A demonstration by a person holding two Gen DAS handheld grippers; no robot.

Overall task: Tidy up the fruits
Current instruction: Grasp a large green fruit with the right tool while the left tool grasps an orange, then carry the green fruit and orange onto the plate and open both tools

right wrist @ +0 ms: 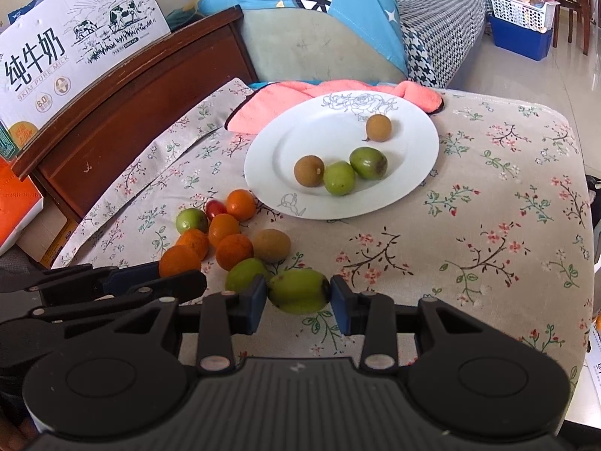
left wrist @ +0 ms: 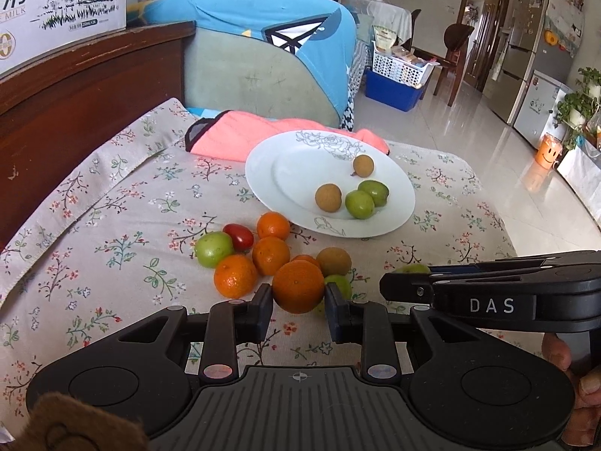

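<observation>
A white plate (left wrist: 263, 165) (right wrist: 270, 158) on the floral cloth holds two brown longans (left wrist: 328, 197) and two green fruits (left wrist: 359, 204). A loose pile lies in front of it: several oranges (left wrist: 270, 255), a green fruit (left wrist: 213, 249), a red tomato (left wrist: 239, 235), a brown fruit (left wrist: 334, 261). My left gripper (left wrist: 298, 293) is shut on an orange (left wrist: 297, 286). My right gripper (right wrist: 298, 293) is shut on a green fruit (right wrist: 298, 290), beside another green fruit (right wrist: 246, 275). Each gripper shows in the other's view, the right gripper's arm (left wrist: 488, 293) at the left view's right edge.
A pink cloth (left wrist: 233, 135) lies behind the plate. A dark wooden headboard (left wrist: 75, 105) and a milk carton box (right wrist: 75, 37) stand at the left. A sofa with a blue cover (left wrist: 263, 37) is behind. The table edge drops to tiled floor at the right.
</observation>
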